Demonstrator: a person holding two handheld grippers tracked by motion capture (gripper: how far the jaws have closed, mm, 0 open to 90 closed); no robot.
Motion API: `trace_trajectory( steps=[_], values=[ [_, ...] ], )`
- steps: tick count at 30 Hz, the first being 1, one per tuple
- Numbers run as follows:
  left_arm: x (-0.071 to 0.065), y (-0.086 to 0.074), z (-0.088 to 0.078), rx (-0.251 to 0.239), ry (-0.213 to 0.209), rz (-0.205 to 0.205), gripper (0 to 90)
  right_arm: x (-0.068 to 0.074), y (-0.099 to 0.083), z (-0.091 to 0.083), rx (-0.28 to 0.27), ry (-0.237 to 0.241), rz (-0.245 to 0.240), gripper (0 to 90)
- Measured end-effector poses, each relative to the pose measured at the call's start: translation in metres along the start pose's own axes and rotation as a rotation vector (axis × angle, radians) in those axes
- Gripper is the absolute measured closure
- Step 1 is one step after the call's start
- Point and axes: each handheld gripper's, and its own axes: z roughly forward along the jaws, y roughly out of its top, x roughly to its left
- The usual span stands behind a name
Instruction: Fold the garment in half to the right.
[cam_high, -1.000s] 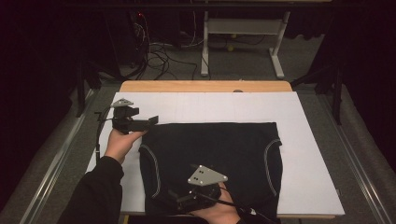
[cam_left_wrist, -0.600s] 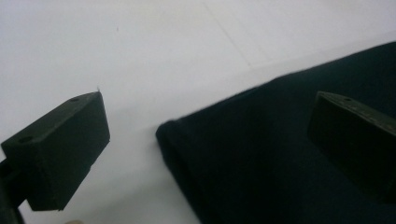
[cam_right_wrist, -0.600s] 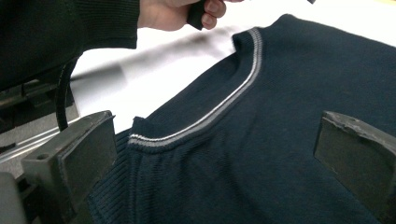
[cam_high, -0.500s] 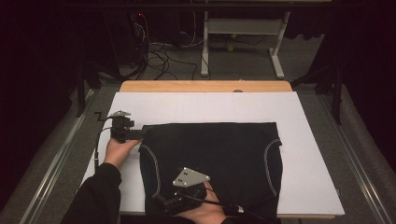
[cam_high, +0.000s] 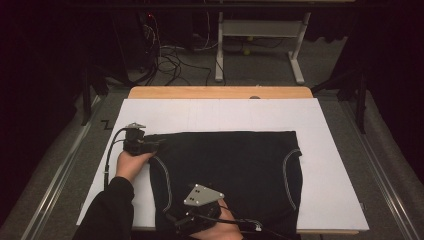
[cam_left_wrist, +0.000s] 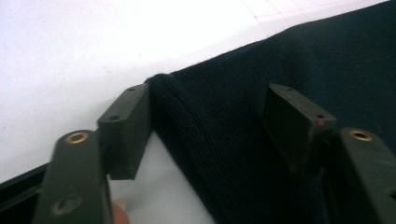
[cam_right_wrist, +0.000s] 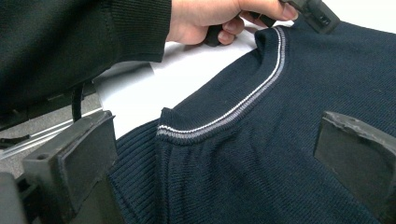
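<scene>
My left gripper (cam_high: 159, 146) sits at the far-left corner of the sweater (cam_high: 235, 175), low on the table (cam_high: 320, 130). Its jaws have just been closing. In the left gripper view (cam_left_wrist: 208, 123) they are part-way in, with the knit corner (cam_left_wrist: 161, 81) bunched up between them: the left pad touches the fold, the right pad is clear of the cloth. So I'd call it apart, not yet clamped.

The sweater lies flat and dark across the middle of the white table, its near hem at the near edge, and the striped armholes (cam_high: 162, 172) curve down either side. It looks smoothed out but not folded at all, so I judge the work is at its very start. Both grips have yet to be made, and every fold is left to do.

My right gripper (cam_high: 186, 224) is low at the near edge, at the sweater's near-left part. In the right gripper view (cam_right_wrist: 215, 158) its jaws stand wide apart, with the ribbed hem and the grey-and-white stripe (cam_right_wrist: 233, 114) lying between them, neither pad pressing on the cloth. Farther off in that view I can see my left hand (cam_right_wrist: 210, 16) at the far corner.

Next, as I judge it, I pinch both spots and lift the left side over.
</scene>
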Motion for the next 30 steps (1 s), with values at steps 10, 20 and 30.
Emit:
trace_trajectory(
  steps=[10,20,30],
  values=[
    [-0.009,0.001,0.003,0.013,0.066,0.030,51.1,0.012,-0.001,0.006,0.052,0.033,0.010,3.2],
    [-0.013,-0.003,0.005,0.007,0.053,0.055,69.6,0.039,0.004,0.032,0.170,0.050,-0.021,13.1],
    [-0.014,-0.004,0.004,0.003,0.056,0.054,69.5,0.048,0.007,0.058,0.265,-0.023,-0.043,15.1]
  ],
)
